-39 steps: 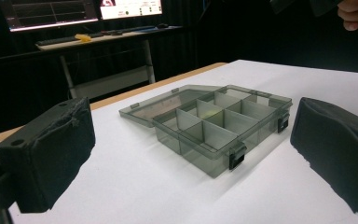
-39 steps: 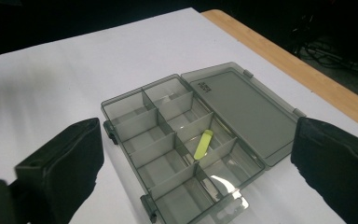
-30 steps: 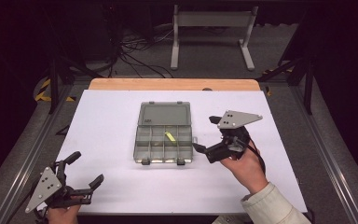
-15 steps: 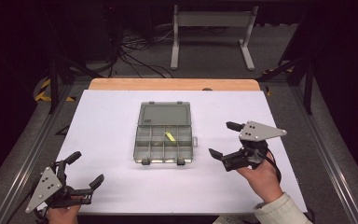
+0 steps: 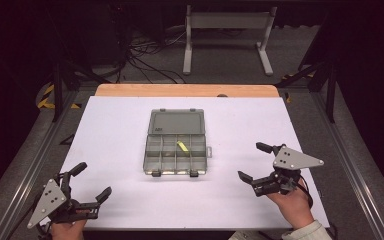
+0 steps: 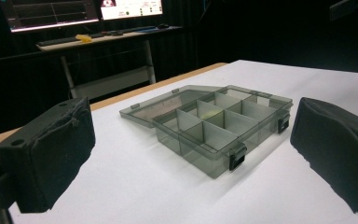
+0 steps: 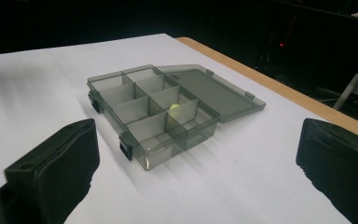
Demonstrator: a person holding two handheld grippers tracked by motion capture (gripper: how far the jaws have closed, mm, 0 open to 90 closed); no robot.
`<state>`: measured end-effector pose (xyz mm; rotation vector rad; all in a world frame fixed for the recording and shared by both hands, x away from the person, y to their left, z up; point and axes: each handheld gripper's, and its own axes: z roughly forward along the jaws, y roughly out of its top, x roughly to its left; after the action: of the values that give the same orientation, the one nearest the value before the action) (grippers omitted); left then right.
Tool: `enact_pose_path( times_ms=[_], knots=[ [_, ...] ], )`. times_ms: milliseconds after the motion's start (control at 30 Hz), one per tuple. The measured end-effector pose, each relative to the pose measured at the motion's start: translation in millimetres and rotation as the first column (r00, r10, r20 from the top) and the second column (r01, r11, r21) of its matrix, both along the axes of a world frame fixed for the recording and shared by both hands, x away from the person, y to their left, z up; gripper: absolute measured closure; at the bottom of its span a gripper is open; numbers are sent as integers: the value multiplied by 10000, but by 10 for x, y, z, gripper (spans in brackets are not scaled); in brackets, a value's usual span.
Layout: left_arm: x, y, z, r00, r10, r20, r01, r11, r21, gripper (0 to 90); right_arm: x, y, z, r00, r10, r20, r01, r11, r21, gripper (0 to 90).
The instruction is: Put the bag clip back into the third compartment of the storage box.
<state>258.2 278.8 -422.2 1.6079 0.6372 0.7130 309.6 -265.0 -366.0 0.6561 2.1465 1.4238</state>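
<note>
1. The organizer box lies open in the middle of the white surface, its lid folded flat on the far side.
2. A small yellow piece sits in one of the box's compartments.
3. The left gripper hovers at the near left corner, jaws wide, holding nothing, well apart from the box.
4. The right gripper is near the right edge, jaws wide and empty, the box off to its left.
</note>
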Motion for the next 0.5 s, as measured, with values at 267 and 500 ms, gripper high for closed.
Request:
enact_pose_path(
  times_ms=[267, 500],
  knots=[
    [1, 10, -1, 10000, 30, 17, -30, 10000, 0, 5, -56, -115, -190, 9999, -84, 149, 80, 9996, 257, 0],
    [4, 1, -6, 10000, 29, -5, -30, 10000, -10, 5, -78, -220, -355, 9994, -336, 79, 332, 9983, 475, 0]
  ],
)
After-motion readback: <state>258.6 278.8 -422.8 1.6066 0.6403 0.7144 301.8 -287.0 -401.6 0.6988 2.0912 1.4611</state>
